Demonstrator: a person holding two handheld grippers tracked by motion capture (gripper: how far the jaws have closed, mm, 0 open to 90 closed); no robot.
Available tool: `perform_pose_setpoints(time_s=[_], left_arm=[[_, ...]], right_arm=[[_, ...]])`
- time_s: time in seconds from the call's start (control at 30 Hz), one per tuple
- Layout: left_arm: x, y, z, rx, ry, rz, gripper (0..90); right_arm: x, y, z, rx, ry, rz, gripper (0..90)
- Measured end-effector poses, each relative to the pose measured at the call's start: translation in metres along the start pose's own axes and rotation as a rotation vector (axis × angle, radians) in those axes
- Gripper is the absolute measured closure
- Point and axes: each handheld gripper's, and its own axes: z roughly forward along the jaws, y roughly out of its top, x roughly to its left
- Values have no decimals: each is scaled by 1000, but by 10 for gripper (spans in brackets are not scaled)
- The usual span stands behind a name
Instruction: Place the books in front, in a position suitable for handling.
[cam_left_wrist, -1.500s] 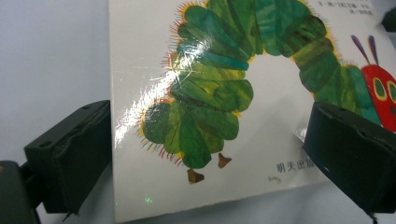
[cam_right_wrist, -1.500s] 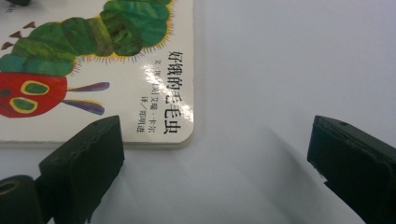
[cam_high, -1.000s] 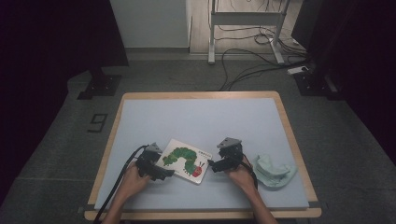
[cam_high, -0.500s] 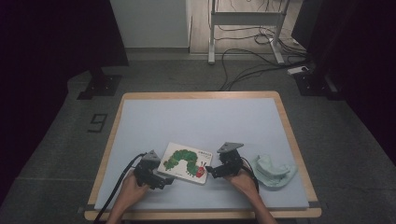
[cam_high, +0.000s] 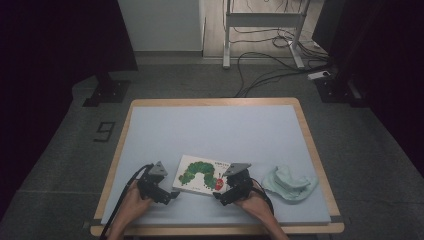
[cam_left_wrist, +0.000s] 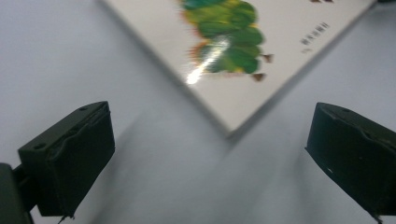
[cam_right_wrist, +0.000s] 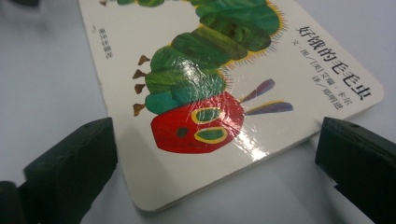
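Picture book with a green caterpillar on its white cover lies flat on the pale blue table mat, near the front edge, slightly left of centre. Left gripper sits just off the book's front left corner, jaws wide apart with nothing between them. Right gripper is at the front right corner, jaws having just opened wide, the corner between them but unpressed. Crumpled mint-green cloth lies near the right edge.

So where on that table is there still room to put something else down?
The whole far half of the table beyond the book lies bare, as does the near-left corner. The near edge is crowded: left gripper, book, right gripper and a crumpled green cloth side by side.
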Motion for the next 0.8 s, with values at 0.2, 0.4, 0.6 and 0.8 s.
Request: perform_pose_setpoints(time_s=[0.2,0.4,0.6,0.8], left_arm=[[23,-15,-3,-27,41,-72,24],[24,-17,3,-45,68,-59,10],[18,-15,9,-35,105,-9,0],[16,-9,14,-36,95,-2,0]], right_arm=[[0,-1,0,-3,-1,-13,0],[-6,0,1,9,8,-33,0],[-21,-2,-4,5,-40,-28,75],[-38,3,-3,17,-62,-7,83]])
